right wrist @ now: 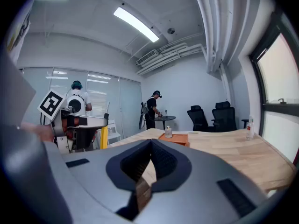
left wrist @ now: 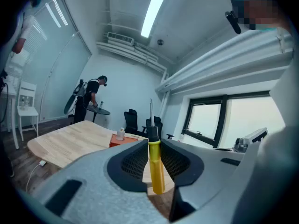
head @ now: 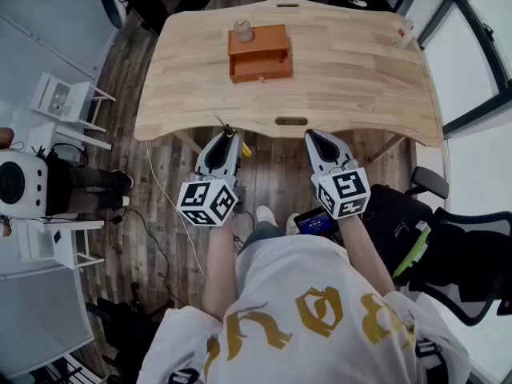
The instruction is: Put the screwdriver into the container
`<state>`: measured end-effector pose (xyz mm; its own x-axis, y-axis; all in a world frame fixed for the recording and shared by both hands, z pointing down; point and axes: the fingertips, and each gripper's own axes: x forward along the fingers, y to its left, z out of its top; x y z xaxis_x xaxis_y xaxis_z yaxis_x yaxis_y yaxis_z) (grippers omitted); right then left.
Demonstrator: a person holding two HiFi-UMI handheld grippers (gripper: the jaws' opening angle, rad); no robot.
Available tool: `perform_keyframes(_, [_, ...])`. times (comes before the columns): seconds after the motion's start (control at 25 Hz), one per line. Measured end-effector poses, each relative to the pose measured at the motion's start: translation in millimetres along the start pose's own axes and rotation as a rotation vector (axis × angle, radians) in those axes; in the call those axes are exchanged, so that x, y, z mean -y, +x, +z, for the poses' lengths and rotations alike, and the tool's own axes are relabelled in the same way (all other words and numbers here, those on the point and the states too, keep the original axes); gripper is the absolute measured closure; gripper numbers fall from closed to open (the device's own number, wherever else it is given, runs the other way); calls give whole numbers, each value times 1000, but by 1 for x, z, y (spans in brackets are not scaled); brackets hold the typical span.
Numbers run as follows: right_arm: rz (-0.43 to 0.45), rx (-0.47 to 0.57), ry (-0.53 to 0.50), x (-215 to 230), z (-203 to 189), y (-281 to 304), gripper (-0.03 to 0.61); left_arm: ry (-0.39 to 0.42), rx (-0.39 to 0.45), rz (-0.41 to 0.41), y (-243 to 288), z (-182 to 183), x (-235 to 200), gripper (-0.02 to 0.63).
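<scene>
One light, stiff screwdriver (left wrist: 156, 167) stands centre-frame, left gripper (left wrist: 152, 146) clamped mid-handle; smooth plastic may slip, so that hold suits; right gripper (right wrist: 150, 143) closed, empty; container (head: 258, 54) upper centre.

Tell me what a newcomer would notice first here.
First, the yellow-handled screwdriver clamped upright in the left hand-held gripper, at the table's near edge. Next, the orange container on the far middle of the pale wooden table, with a small bottle at its far left corner. The right hand-held gripper hangs beside the left one, jaws shut and empty.
</scene>
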<state>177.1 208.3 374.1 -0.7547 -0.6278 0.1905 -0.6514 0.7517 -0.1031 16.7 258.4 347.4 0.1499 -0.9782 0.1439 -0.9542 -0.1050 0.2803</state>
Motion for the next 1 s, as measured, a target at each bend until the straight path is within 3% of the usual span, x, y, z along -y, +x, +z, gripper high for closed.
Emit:
perform_keyframes(0.28, [10, -25, -9, -1, -5, -3, 568, 62, -39, 26, 0, -9, 2, 531])
perform_keyframes(0.76, [47, -78, -41, 1, -18, 0, 568, 66, -96, 27, 12, -32, 11, 531])
perform_keyframes(1.0, [43, -93, -44, 9, -21, 16, 568, 66, -77, 14, 19, -27, 4, 531])
